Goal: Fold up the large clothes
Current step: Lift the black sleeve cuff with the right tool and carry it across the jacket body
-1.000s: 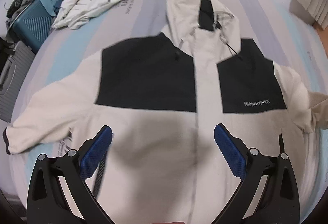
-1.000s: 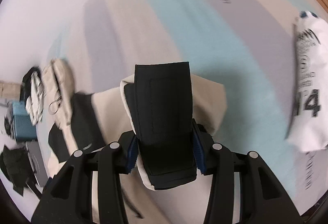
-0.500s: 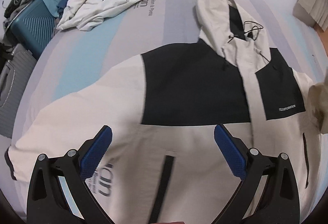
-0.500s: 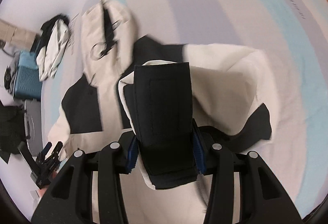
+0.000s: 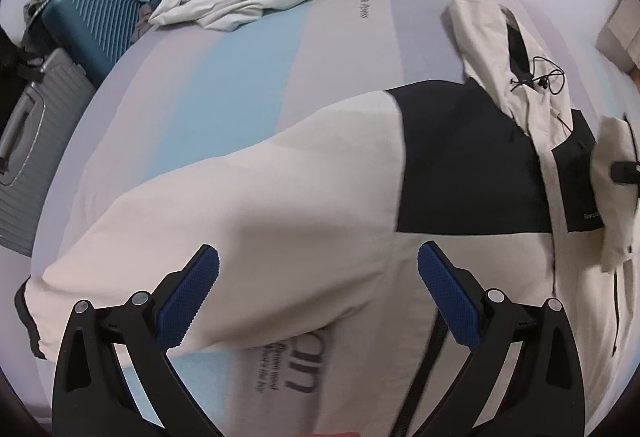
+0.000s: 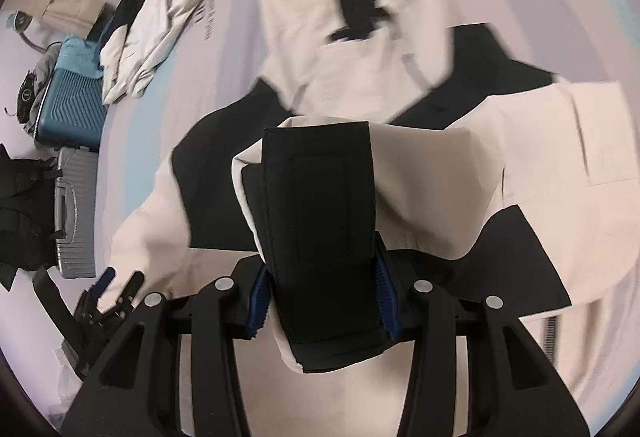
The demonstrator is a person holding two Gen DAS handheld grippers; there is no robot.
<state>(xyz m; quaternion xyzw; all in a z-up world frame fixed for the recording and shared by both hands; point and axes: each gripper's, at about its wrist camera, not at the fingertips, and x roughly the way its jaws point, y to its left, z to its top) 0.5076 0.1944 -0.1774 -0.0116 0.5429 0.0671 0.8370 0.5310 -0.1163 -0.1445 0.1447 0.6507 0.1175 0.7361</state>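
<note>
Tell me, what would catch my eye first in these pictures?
A big cream-and-black hooded jacket spread across the bed, its hood at the far end. The right gripper is clamped on the jacket's black sleeve cuff, while the left gripper hangs open above the other sleeve.

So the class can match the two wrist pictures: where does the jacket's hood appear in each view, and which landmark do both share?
Left wrist view: the hood lies upper right, flat on the bed.
Right wrist view: the hood is at top centre, blurred.
Shared landmark: the teal suitcase, at the left in both.
</note>
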